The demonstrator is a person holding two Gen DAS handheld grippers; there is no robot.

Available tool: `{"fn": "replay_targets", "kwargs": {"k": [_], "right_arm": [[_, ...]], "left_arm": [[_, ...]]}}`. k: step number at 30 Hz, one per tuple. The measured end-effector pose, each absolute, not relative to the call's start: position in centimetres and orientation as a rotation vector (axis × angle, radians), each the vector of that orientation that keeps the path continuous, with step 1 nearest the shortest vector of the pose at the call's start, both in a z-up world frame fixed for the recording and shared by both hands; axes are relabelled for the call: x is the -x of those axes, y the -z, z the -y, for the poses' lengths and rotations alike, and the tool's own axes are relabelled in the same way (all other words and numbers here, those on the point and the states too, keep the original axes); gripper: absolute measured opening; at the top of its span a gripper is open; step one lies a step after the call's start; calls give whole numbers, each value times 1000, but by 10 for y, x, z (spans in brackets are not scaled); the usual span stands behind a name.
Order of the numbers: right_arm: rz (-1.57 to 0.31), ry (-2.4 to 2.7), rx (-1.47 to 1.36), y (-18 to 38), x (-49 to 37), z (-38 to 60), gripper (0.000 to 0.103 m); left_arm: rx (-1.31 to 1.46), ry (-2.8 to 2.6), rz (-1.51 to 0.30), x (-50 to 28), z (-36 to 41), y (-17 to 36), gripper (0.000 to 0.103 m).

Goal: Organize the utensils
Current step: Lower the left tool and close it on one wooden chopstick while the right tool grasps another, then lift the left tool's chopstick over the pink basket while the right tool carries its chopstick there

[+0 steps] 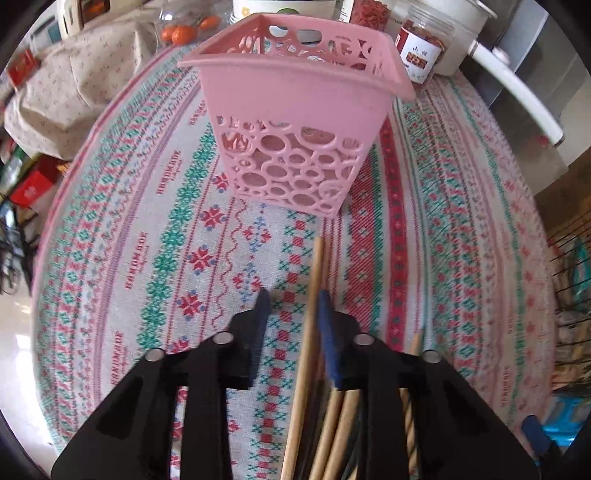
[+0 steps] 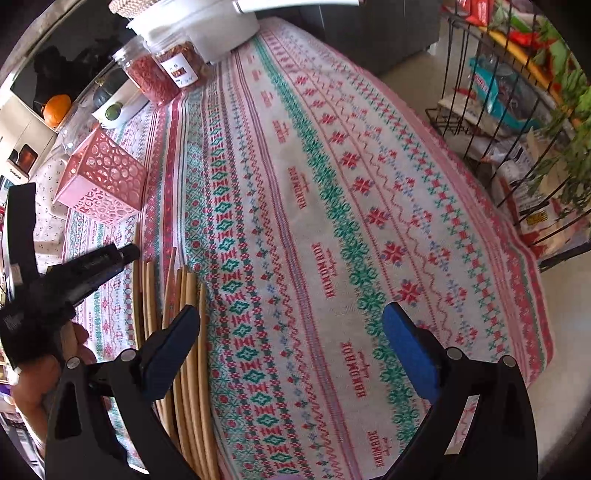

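A pink perforated utensil holder point(image 1: 295, 122) stands upright on the patterned tablecloth ahead of my left gripper point(image 1: 293, 306); it also shows in the right wrist view point(image 2: 103, 181). Several wooden chopsticks point(image 1: 332, 424) lie on the cloth under my left gripper. One chopstick point(image 1: 312, 295) runs between its blue pads, close to the right pad; the jaws stand apart, not clamped. My right gripper point(image 2: 291, 332) is wide open and empty above the cloth, with the chopsticks point(image 2: 192, 350) beside its left finger. The left gripper point(image 2: 92, 266) shows at the far left there.
Jars of dried red food point(image 1: 421, 48), a white pot point(image 1: 461, 22) and oranges point(image 1: 184, 33) stand at the table's far edge. A wire rack with packets point(image 2: 517, 129) stands beyond the table's right edge. A folded floral cloth point(image 1: 74, 92) lies at the far left.
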State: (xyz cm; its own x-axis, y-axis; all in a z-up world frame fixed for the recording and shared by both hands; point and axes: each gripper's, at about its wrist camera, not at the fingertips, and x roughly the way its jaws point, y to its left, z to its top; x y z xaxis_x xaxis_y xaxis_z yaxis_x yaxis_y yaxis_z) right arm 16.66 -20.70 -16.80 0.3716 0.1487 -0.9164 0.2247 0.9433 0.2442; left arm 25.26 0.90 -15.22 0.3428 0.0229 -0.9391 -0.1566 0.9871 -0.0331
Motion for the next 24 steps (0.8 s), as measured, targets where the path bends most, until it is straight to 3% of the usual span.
{"fn": "replay_targets", "kwargs": {"k": [2,8,11,13,22,24], "right_arm": [[-1218,34,-392,171,-171,203,96],[-1239,20,-471,178,-181,190,96],[-1244,20,-473,182,-186,181,83],[-1248,47,-447,187,-190,175,64],[-1215,125,-313,188,-192,144,58],[-1203,136,-246,189,-191,128,52]], "left_arm": [[81,-115,-1206,-248,-5,154,6],[123,-101,-1234,-217,-51,152,5],[157,-81,-1221,-198,-75,142,5],[178,-67,-1206,-184,-89,134,5],[220,-44,-1173,-170,-111,110,5],[224,-41,-1170,-168,-115,110,5]]}}
